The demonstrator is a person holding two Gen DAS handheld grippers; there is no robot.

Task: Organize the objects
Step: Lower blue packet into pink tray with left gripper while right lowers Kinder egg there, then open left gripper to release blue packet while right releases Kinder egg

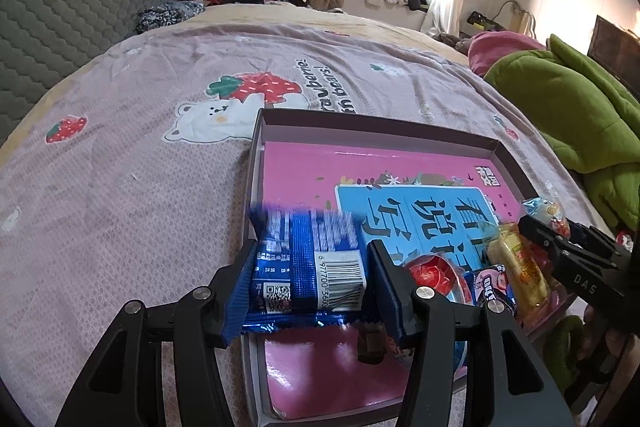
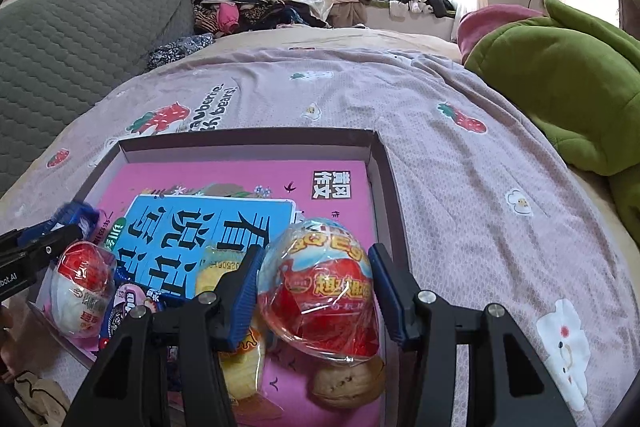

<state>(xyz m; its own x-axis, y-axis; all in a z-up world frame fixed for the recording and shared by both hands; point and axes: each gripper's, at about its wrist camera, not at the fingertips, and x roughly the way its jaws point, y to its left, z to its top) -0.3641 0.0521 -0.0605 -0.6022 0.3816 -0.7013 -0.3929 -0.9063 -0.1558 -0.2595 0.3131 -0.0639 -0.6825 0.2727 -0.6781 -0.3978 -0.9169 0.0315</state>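
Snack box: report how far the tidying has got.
Done: a red-and-white egg, a yellow packet and a walnut lie in the box.
In hand: left hand-held gripper holds a blue wafer pack; right hand-held gripper holds a wrapped toy egg.
Left: release both.

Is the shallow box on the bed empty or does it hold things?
Not empty: the box holds a pink book and wrapped snacks piled at its near end.

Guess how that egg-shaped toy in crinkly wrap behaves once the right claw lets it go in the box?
The egg toy looks rounded, so it would probably roll or rock on the glossy pink book. Its shiny film looks slippery, so the right claw may lose it under a light squeeze. The box wall should likely stop it.
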